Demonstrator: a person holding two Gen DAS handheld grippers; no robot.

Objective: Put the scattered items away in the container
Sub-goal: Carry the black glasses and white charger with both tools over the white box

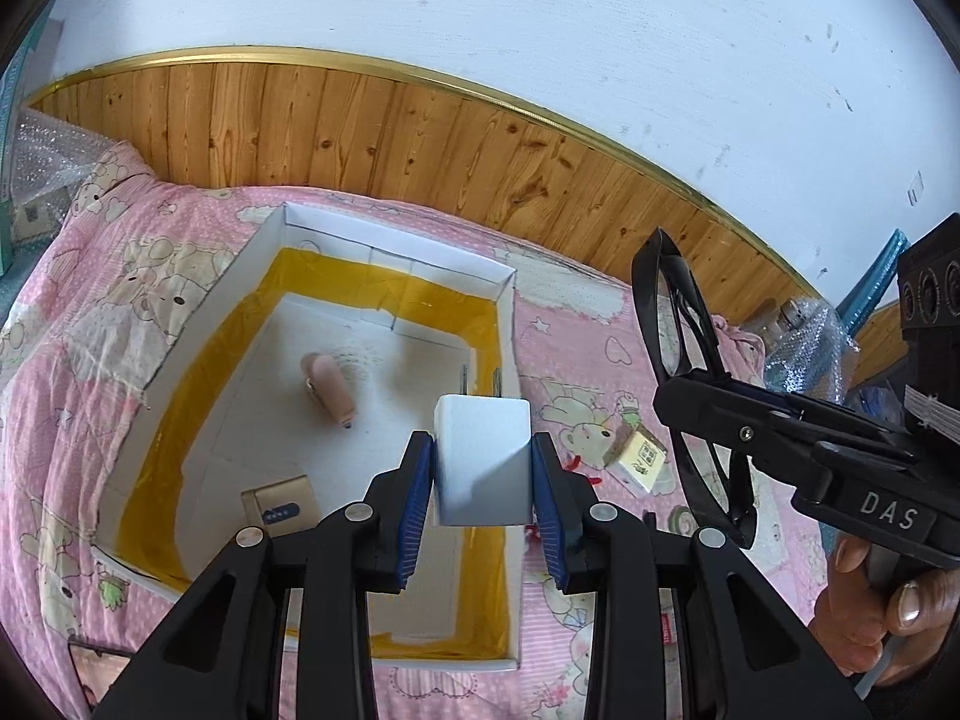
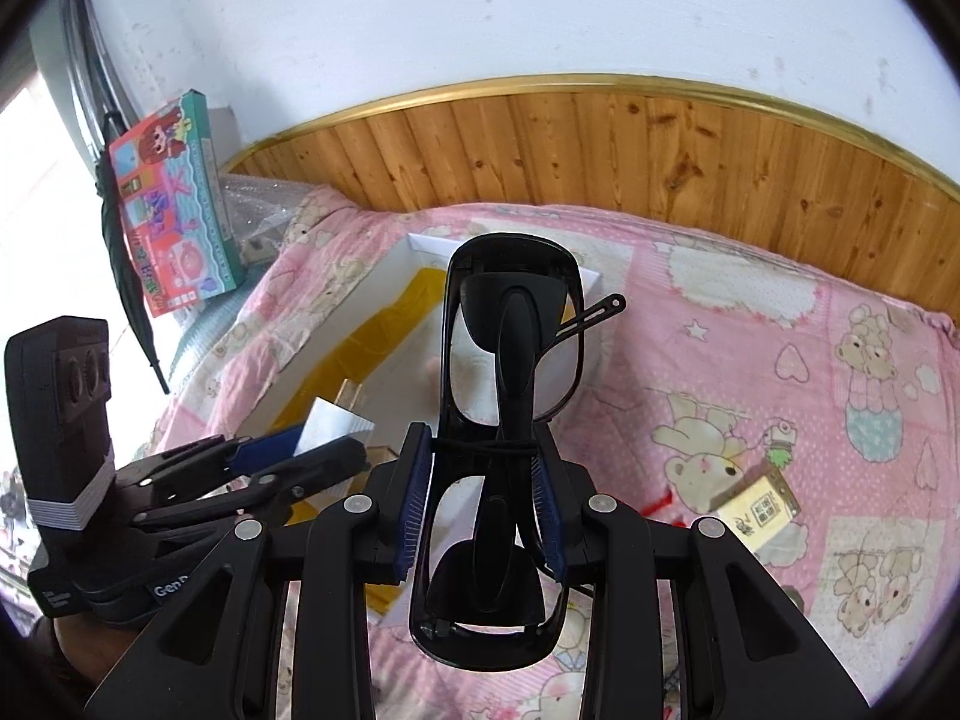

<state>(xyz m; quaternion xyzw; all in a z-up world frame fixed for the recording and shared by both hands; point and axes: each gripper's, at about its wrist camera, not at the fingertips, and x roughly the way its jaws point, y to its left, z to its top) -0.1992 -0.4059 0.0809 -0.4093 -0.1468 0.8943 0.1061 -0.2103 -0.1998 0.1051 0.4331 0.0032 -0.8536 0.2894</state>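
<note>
My left gripper (image 1: 482, 471) is shut on a white charger plug (image 1: 483, 456), prongs pointing away, held over the white cardboard container (image 1: 396, 252) lined with yellow tape. Inside the container lie a pink cylindrical item (image 1: 329, 387) and a small gold box (image 1: 279, 507). My right gripper (image 2: 483, 480) is shut on folded black glasses (image 2: 510, 354), held upright above the pink bedspread, right of the container (image 2: 420, 243). The left wrist view shows those glasses (image 1: 678, 324) to the container's right. The left gripper (image 2: 282, 459) with the charger (image 2: 333, 420) appears at the right wrist view's left.
A small house-printed box (image 1: 639, 459) (image 2: 759, 507) lies on the pink bedspread, right of the container. A dark phone-like object (image 1: 90, 666) sits at the near left. Wood panelling backs the bed. A colourful toy box (image 2: 174, 198), an umbrella (image 2: 129, 264) and bubble wrap (image 1: 810, 336) stand beyond the bed's edges.
</note>
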